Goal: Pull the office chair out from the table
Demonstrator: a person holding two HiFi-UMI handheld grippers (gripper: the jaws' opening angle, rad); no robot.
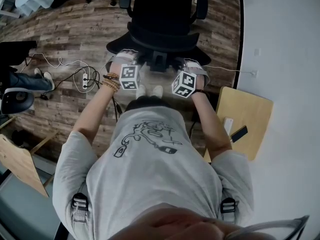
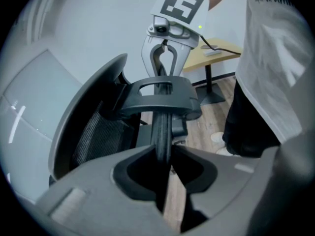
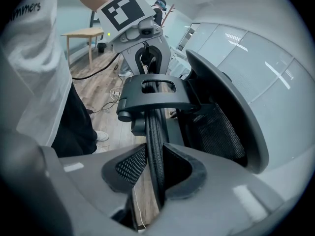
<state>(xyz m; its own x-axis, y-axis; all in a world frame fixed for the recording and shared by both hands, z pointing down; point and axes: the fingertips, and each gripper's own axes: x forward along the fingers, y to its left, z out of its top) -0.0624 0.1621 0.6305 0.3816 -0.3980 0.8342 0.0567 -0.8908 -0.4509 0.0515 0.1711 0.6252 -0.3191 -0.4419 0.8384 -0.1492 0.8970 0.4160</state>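
Observation:
The black office chair [image 1: 162, 19] stands on the wood floor just in front of me, its seat facing away. Both grippers clamp the thin top edge of its mesh backrest, one on each side of the middle bracket [image 2: 158, 95]. The left gripper [image 1: 133, 60] is shut on the edge [image 2: 162, 132]; its own view shows the jaws [image 2: 165, 157] pinching the dark rim. The right gripper [image 1: 186, 63] grips the same edge [image 3: 153, 132], its jaws [image 3: 156, 167] pressed on the rim. Each gripper view shows the other gripper across the bracket: the right one [image 2: 165, 50], the left one [image 3: 143, 50].
A small wooden table [image 1: 252, 115] with a phone stands at the right by the white wall. A power strip with cables [image 1: 84, 79] lies on the floor at the left, near a seated person's shoes [image 1: 42, 75]. Another wooden top [image 1: 20, 163] is at the lower left.

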